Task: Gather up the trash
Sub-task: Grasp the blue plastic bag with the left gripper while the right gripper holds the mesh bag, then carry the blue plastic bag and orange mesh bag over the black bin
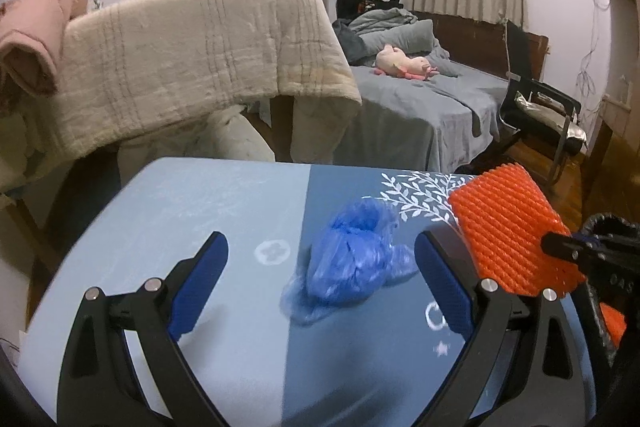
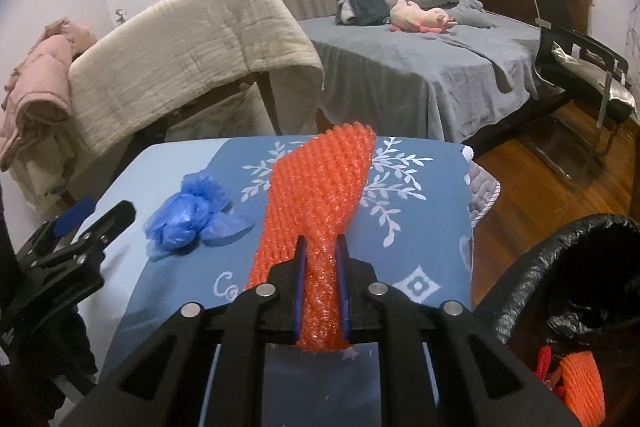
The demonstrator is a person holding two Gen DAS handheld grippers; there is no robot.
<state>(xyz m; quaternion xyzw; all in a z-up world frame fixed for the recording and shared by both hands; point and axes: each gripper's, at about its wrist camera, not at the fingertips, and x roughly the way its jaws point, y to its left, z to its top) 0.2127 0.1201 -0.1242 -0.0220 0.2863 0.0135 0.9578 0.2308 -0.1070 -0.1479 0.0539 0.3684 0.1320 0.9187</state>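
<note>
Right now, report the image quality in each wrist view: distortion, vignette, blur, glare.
Left wrist: strong fisheye bending, dark corner vignette, blue plastic bag slightly smeared, orange foam net sharp. Right wrist: same curved edges and black corners, orange foam net in the right gripper crisp, black-lined bin dim, no harsh glare.

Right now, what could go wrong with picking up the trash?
1. The right tool pinches only the narrow end of the orange foam net, so the net might slip out before reaching the black-lined bin.
2. The long net hangs over the table, so it may drag across the blue plastic bag and knock it off.
3. The left tool is open around the blue bag, close to the net, so the two tools may bump.
</note>
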